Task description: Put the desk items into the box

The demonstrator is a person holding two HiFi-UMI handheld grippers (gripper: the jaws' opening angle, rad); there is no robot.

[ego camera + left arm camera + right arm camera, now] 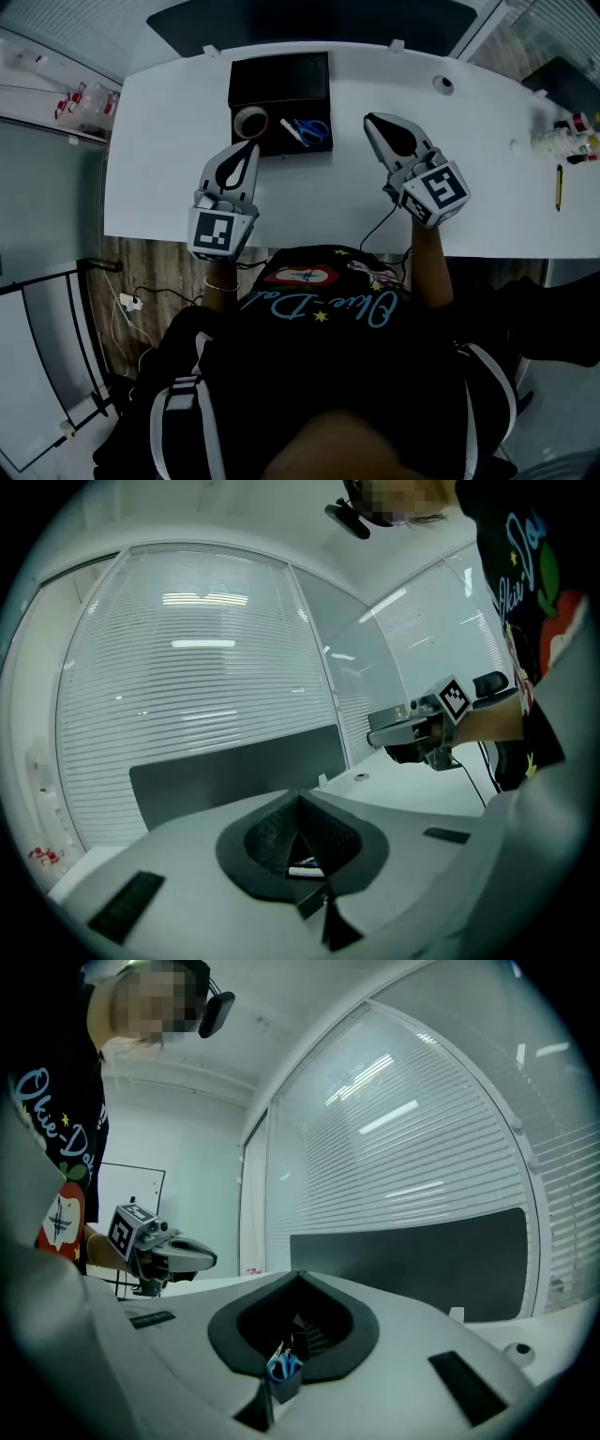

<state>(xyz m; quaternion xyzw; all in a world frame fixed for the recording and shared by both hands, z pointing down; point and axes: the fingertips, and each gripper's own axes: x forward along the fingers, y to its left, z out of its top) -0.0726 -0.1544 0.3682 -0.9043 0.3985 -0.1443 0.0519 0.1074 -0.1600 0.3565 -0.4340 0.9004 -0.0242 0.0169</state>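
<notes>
A black box (281,80) lies open at the back middle of the white desk (169,141). In it lie a roll of tape (251,123), a marker (291,131) and blue scissors (315,131). My left gripper (247,150) hovers just in front of the box's left corner, jaws together and empty. To the right of the box my right gripper (373,120) is also shut, holding nothing. In the right gripper view the blue scissors (284,1365) show through the gap below the closed tips (300,1277). In the left gripper view the tips (300,799) meet as well.
A yellow pen (559,187) and a few small bottles (562,141) sit at the desk's far right. A round cable port (442,83) is behind my right gripper. A cable (380,230) hangs over the front edge. A dark screen panel (309,23) stands behind the desk.
</notes>
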